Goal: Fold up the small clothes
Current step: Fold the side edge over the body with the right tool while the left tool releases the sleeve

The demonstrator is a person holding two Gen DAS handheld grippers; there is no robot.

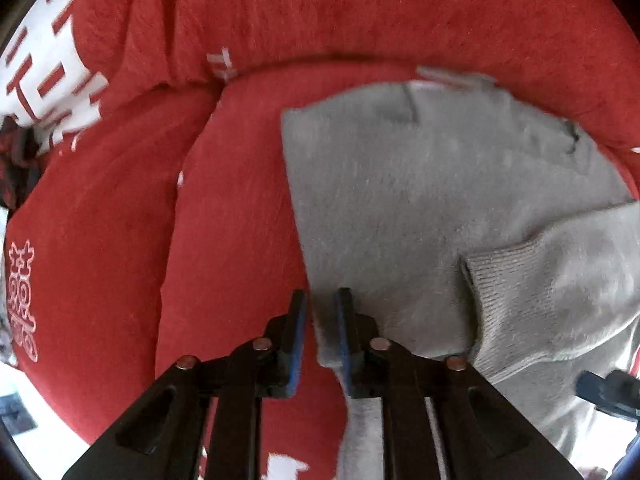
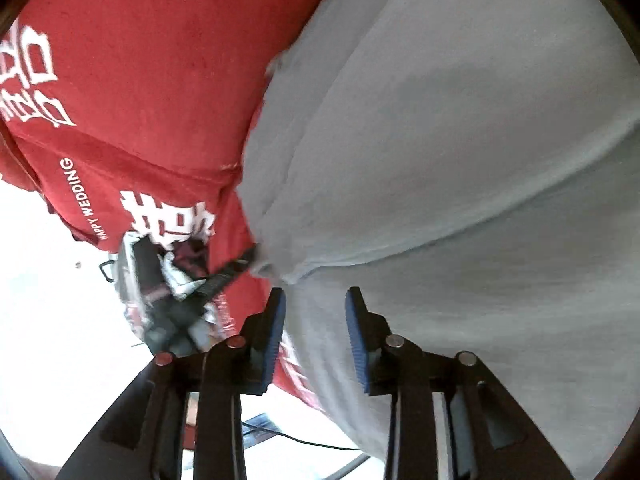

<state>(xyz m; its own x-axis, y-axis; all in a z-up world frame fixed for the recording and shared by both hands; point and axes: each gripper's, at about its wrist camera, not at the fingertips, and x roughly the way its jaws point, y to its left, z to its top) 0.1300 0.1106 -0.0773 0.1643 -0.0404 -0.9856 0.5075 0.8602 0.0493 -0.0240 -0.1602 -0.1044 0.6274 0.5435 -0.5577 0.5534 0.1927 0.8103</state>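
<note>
The garment (image 1: 420,208) lies on the blanket (image 1: 240,220) (folded sleeve (image 1: 540,300) on top).

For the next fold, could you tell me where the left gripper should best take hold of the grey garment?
Probably the ribbed cuff of the grey garment: it lies folded on top, thick and raised. Come from above with the left gripper.

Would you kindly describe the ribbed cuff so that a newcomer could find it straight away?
Start with the red blanket with white lettering that covers the surface. On it lies a grey sweater, the only grey item. The cuff ends the sleeve folded across the sweater's lower right: its knit shows clear ribs, while the rest is smooth and fuzzy.
</note>
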